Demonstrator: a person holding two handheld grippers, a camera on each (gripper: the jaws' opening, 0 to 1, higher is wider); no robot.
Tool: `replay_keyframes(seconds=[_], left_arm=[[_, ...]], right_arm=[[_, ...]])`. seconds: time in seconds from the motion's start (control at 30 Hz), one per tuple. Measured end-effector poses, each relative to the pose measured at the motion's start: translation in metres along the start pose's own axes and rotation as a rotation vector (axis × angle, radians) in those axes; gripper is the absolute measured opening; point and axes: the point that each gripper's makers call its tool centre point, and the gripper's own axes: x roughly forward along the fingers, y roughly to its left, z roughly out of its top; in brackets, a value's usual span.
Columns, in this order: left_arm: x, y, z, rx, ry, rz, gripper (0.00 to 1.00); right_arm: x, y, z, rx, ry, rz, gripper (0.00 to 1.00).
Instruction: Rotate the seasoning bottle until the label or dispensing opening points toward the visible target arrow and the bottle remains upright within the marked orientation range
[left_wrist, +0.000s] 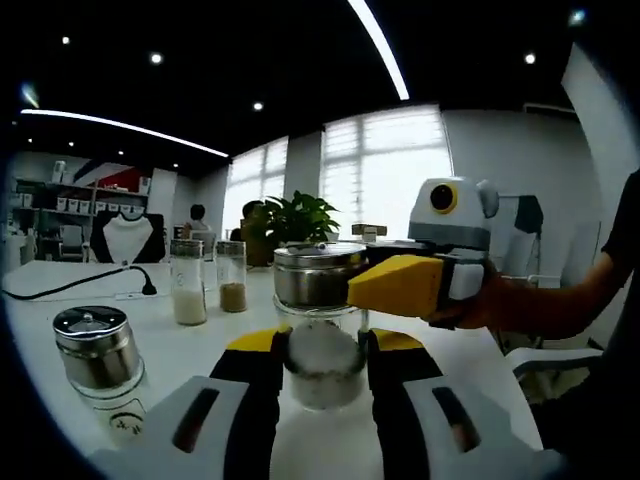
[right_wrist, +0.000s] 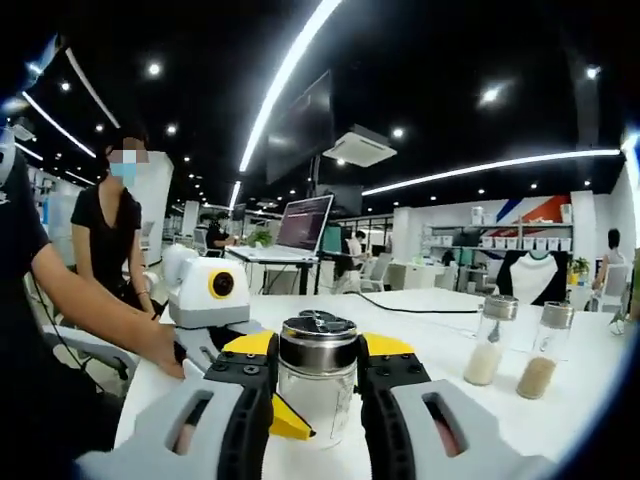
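Seasoning bottle (left_wrist: 322, 352) clamped between both grippers at once: left gripper (left_wrist: 322, 372) pressed on the glass body low down, right gripper (right_wrist: 316, 372) closed on the same bottle (right_wrist: 317, 385) from the opposite side, near the band below the steel cap. Standing upright on the white surface (left_wrist: 190, 345), close to its near edge. Clear glass with a pale granular fill and a polished metal shaker lid; likely moderately heavy for its size, rigid, smooth and prone to slip under a twist, and breakable if tipped. Best taken on the straight glass wall below the cap, with firm even pressure, and turned about its own axis without lifting. Right gripper (left_wrist: 430, 280) reaching in level beyond the bottle, held by a hand (left_wrist: 478, 303) with the forearm roughly horizontal; left gripper (right_wrist: 215, 300) likewise level behind the bottle, a hand (right_wrist: 160, 352) wrapped around its grip. Beside the bottle, a second steel-capped shaker (left_wrist: 97, 365); farther back, two tall jars (left_wrist: 208, 281) of pale and brown powder. No target arrow discernible on the surface.
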Motion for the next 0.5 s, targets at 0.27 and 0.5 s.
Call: replay_keyframes(seconds=[0.27, 0.5], left_arm=[[0.003, -0.006, -0.006, 0.051, 0.037, -0.010, 0.35], [0.003, -0.005, -0.007, 0.063, 0.041, 0.002, 0.35]], right_arm=[[0.002, 0.005, -0.013, -0.028, 0.062, 0.057, 0.32], [0.000, -0.001, -0.015, 0.053, 0.066, 0.012, 0.32]])
